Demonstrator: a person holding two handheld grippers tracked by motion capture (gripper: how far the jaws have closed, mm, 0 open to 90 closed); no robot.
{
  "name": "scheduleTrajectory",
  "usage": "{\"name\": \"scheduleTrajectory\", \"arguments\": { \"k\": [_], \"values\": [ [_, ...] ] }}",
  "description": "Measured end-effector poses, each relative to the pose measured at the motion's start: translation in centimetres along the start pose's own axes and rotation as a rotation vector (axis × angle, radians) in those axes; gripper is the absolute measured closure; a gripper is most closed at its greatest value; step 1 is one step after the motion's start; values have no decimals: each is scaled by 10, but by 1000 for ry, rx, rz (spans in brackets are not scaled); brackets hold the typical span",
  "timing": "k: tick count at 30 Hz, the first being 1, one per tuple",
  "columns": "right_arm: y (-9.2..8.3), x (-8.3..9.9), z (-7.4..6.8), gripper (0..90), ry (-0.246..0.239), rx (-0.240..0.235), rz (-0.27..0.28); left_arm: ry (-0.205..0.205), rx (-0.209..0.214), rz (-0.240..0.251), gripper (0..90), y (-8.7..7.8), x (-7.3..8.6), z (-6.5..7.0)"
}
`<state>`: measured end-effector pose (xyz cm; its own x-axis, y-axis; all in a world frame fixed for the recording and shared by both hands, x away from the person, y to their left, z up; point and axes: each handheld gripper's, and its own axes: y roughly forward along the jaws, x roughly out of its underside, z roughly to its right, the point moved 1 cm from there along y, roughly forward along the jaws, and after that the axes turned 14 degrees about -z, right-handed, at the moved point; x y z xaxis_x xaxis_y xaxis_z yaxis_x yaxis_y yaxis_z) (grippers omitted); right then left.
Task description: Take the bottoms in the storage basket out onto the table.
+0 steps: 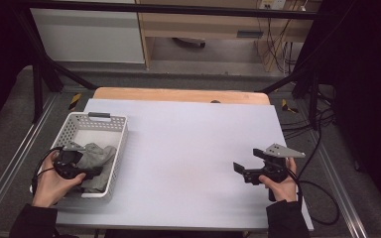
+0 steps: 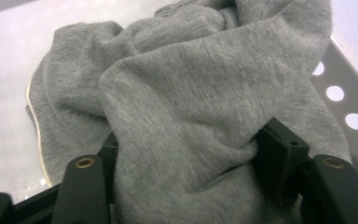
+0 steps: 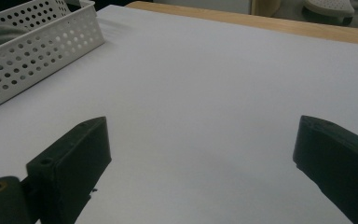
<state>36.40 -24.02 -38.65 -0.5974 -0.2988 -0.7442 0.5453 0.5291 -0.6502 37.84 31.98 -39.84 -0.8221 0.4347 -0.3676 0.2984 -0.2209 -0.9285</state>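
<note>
While the left gripper [image 1: 82, 171] reaches down into the white perforated basket [image 1: 119, 136] at the near left of the desk [image 1: 188, 148], its 2 black jaws stand on either side of a bunched fold of the grey cloth [image 2: 191, 107] and press into the fabric, so the cloth appears pinched between them at a middling width. That grip looks set for lifting the cloth out of the basket, which seems to be the work in hand; the hold is taken on a raised ridge of fabric, probably because a crumpled garment offers no edge that is easier to catch. The cloth is the 1 thing lying in the basket, heaped toward its near right part, with bare white floor showing at the far end and along the left. The basket stands upright, its long side running from near to far, and a grey handle [image 1: 99, 115] sits on its far rim. The right gripper [image 1: 245, 171] hovers low over the bare right part of the desk, well apart from the basket, its jaws spread wide with nothing between them; held there and pointing left, it seems to wait until the cloth comes across so that it can take a second corner.
</note>
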Motion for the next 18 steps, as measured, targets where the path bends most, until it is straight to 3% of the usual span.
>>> {"name": "scheduleTrajectory", "arguments": {
  "k": [18],
  "values": [
    [0,0,0,43,2,-3,1,42,-10,-3,582,-1,-2,1]
  ]
}}
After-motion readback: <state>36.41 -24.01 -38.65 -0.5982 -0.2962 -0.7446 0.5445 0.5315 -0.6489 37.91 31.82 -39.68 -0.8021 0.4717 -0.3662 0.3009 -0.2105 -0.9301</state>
